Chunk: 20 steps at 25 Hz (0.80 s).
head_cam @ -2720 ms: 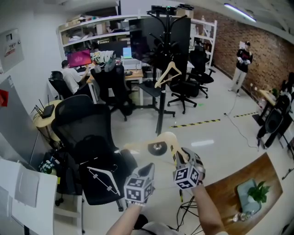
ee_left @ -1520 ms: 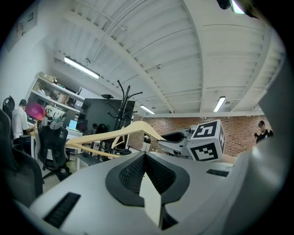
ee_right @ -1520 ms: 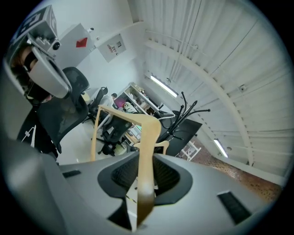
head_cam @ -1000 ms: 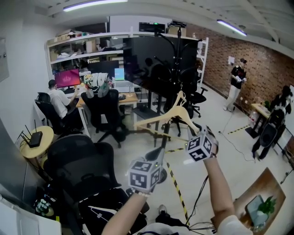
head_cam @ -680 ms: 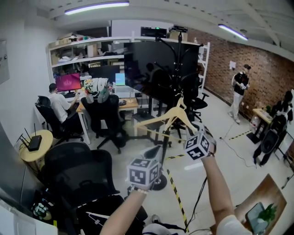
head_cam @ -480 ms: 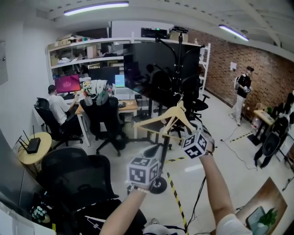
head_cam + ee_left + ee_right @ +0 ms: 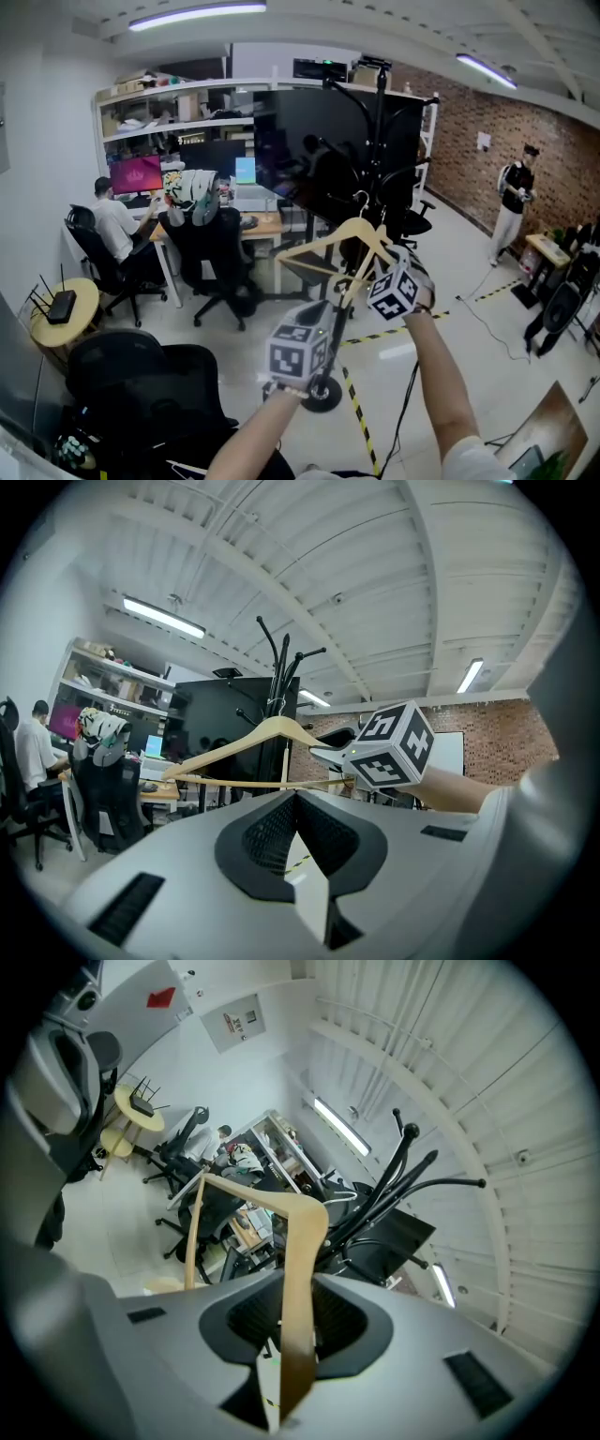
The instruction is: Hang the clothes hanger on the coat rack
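Observation:
A pale wooden hanger [image 7: 328,246] with a metal hook is held up by one arm in my right gripper [image 7: 364,274], which is shut on it. In the right gripper view the hanger's arm [image 7: 298,1269] runs straight up between the jaws. The black coat rack [image 7: 380,141] stands just behind the hanger, its curved prongs [image 7: 412,1180] spreading at the top. The hook is close to the rack's pole but apart from the prongs. My left gripper [image 7: 323,317] floats lower left of the hanger, jaws together on nothing [image 7: 295,799]. It faces the hanger [image 7: 272,731] and the rack [image 7: 279,667].
The rack's round base [image 7: 322,394] sits on the floor by a black-yellow tape line [image 7: 361,422]. Black office chairs [image 7: 216,258] and a desk with monitors [image 7: 136,173] stand at the left, where a person [image 7: 111,220] sits. Another person [image 7: 514,202] stands by the brick wall.
Both grippers and the hanger have come closer to the coat rack, which looms larger. Earlier the hanger was carried low; it is now raised to the rack's mid height.

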{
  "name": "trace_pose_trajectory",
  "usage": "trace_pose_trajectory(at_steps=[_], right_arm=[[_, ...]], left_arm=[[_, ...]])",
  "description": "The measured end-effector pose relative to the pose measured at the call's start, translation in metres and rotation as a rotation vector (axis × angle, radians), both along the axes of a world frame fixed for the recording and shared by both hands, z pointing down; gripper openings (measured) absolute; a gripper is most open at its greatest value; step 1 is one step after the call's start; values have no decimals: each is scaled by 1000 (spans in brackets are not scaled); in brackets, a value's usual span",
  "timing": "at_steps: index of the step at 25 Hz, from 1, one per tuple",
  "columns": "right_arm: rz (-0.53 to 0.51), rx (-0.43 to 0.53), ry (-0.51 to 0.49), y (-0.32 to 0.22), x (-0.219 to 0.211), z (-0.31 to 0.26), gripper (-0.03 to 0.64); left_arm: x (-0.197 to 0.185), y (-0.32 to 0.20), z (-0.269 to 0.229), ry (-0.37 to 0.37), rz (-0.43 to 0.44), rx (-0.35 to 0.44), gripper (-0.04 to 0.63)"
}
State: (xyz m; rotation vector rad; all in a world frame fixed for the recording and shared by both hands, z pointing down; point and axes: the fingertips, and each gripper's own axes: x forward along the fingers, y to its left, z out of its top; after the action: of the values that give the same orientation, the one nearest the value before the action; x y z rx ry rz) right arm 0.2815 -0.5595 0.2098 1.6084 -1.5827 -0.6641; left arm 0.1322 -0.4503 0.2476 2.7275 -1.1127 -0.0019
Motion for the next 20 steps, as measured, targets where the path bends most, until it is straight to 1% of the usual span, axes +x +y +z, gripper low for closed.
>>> trace_pose_trajectory(at_steps=[6, 10, 15, 20], right_arm=[[6, -55, -6, -51, 2, 18, 106], [8, -83, -3, -76, 7, 28, 106], [9, -100, 3, -90, 6, 37, 106], [11, -114, -5, -94, 0, 51, 106]], left_arm=[[-1, -37, 16, -9, -11, -28, -5], [-4, -60, 26, -6, -26, -53, -5], [-3, -77, 33, -1, -27, -66, -5], [1, -84, 43, -8, -11, -81, -5]])
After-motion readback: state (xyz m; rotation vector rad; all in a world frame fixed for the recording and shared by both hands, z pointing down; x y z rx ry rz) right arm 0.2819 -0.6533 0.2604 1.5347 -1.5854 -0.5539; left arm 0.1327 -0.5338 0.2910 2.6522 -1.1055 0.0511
